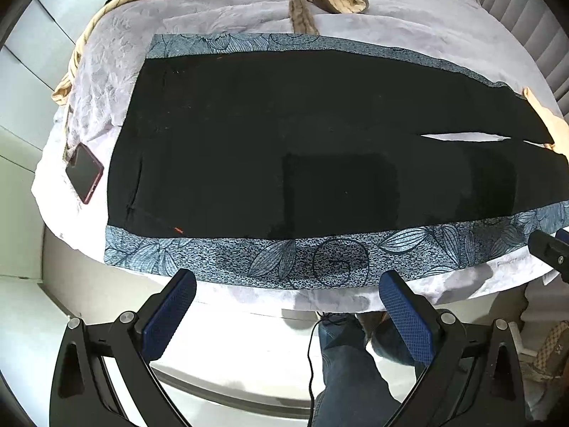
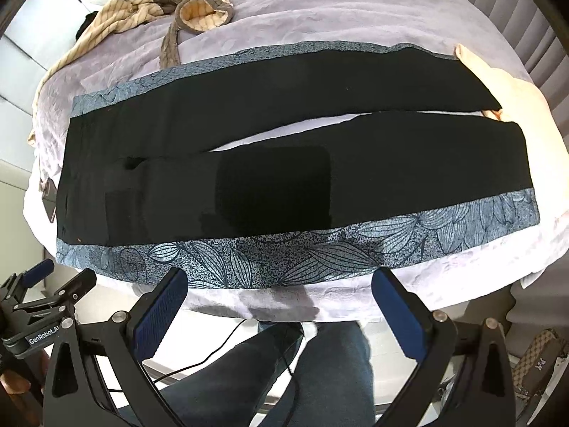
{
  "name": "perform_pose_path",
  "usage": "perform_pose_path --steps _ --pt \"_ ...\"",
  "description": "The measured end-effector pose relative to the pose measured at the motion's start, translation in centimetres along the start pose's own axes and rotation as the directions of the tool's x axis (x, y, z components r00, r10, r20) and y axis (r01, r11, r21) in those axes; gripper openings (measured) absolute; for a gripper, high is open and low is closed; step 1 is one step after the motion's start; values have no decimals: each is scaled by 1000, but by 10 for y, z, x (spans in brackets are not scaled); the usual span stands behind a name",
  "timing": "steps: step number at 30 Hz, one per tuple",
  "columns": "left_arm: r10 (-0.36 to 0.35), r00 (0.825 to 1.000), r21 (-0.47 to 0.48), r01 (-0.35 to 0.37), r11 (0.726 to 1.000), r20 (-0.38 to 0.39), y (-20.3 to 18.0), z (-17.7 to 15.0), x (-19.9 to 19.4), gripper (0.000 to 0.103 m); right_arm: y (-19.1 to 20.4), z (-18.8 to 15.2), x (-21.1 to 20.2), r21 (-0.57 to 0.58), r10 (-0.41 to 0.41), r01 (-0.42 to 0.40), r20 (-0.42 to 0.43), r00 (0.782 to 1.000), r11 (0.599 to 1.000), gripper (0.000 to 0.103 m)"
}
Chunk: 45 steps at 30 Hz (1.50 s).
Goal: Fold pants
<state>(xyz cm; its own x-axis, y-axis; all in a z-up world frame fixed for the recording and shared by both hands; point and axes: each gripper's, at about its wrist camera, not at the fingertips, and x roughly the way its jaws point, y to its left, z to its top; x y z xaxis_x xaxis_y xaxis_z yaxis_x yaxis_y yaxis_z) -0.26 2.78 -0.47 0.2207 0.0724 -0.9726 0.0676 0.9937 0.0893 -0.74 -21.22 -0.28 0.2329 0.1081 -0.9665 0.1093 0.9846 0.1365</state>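
Observation:
Black pants (image 1: 284,149) lie flat and spread out on a blue leaf-patterned cloth (image 1: 320,259) on the bed, waist at the left, both legs running right with a narrow gap between them. They also show in the right wrist view (image 2: 284,163). My left gripper (image 1: 288,281) is open and empty, just off the near bed edge below the waist half. My right gripper (image 2: 281,277) is open and empty, off the near edge below the leg half. The left gripper shows at the lower left of the right wrist view (image 2: 46,295).
A dark phone (image 1: 84,172) lies on the lilac bedspread (image 1: 391,17) left of the waist. Striped beige clothes (image 2: 185,0) are heaped at the far side. A cream cloth (image 2: 505,85) lies at the leg ends. The person's legs (image 2: 320,373) and a cable are below.

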Motion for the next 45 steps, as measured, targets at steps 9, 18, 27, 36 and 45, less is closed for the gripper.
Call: perform_pose_path --steps 9,18,27,36,45 --pt "60 998 -21 -60 998 -10 4 -2 -4 103 -3 7 2 -8 19 -19 4 1000 1000 103" --pt "108 994 -43 -109 993 -10 -6 -2 -13 103 -10 11 0 -40 48 -48 0 999 998 103" --pt "164 986 -80 -165 983 -16 -17 -5 -28 103 -24 17 -5 -67 79 -79 6 997 995 103" --pt "186 982 -128 -189 974 -39 -31 -15 -35 103 -41 19 -14 -123 91 -91 -5 996 988 103" --pt "197 979 -137 -202 970 -47 -30 -22 -46 103 -43 22 -15 -137 106 -106 -7 994 985 103"
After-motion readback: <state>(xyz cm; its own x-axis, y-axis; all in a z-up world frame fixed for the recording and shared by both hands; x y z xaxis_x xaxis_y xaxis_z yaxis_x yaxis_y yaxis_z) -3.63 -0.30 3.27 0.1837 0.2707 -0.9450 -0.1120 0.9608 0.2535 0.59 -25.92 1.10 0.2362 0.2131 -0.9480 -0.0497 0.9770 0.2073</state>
